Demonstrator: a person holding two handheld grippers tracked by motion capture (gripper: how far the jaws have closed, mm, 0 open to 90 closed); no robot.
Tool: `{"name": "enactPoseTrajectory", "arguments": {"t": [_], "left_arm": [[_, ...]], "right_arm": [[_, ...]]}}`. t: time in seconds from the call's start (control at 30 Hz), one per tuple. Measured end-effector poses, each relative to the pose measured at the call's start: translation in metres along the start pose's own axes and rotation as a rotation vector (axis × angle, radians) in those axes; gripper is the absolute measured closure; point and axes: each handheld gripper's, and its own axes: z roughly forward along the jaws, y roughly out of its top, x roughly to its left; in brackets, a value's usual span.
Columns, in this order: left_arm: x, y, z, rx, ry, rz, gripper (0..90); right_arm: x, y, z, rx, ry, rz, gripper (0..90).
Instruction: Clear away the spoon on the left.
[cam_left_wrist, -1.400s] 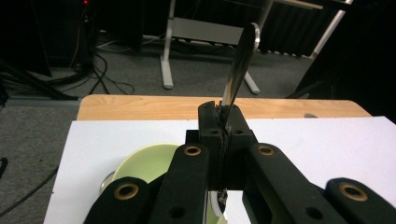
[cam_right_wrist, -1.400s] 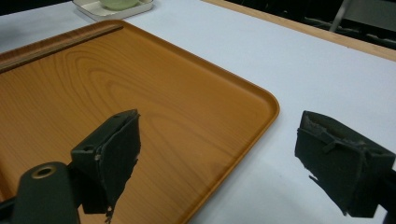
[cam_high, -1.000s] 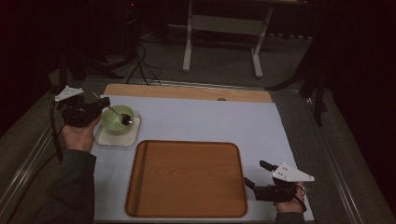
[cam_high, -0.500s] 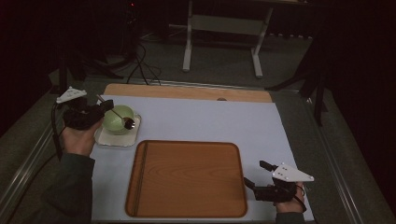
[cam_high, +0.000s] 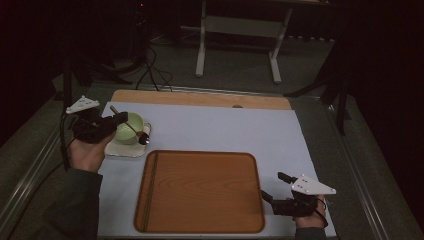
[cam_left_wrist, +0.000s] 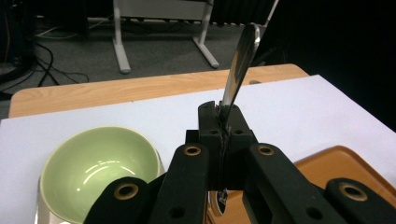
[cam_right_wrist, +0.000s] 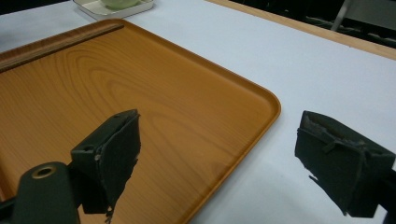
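Note:
My left gripper (cam_high: 121, 119) is at the table's far left, shut on the handle of a metal spoon (cam_high: 134, 130). In the left gripper view the spoon (cam_left_wrist: 240, 60) rises upright from the shut jaws of the left gripper (cam_left_wrist: 225, 116). The spoon slants over a pale green bowl (cam_high: 128, 131), which stands on a white square plate (cam_high: 116, 148). That bowl (cam_left_wrist: 100, 168) looks empty. A wooden tray (cam_high: 200, 192) lies in the middle. My right gripper (cam_high: 272, 185) rests open by the tray's near right corner. The right gripper (cam_right_wrist: 224, 158) holds nothing, and the tray (cam_right_wrist: 116, 84) lies under its left jaw.
A white mat (cam_high: 225, 130) covers the wooden table (cam_high: 200, 98). Dark floor, cables (cam_high: 150, 70) and a white metal stand (cam_high: 240, 30) lie beyond the far edge. The tray's corner (cam_left_wrist: 355, 163) lies just right of the left gripper.
The left gripper has shifted slightly toward the bowl with the spoon. The spoon's lower end has moved from inside the bowl to its near right rim. The right gripper stayed still.

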Motion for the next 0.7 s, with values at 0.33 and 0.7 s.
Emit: {"name": "enactPoseTrajectory", "arguments": {"t": [0.33, 0.7], "left_arm": [[-0.01, -0.009, -0.001, 0.038, -0.036, 0.016, 89.6], [-0.021, -0.017, -0.001, 0.071, -0.064, 0.032, 89.6]], "right_arm": [[0.0, 0.0, 0.0, 0.001, 0.001, -0.002, 13.8], [0.0, 0.0, 0.0, 0.0, 0.0, 0.0, 13.8]]}}
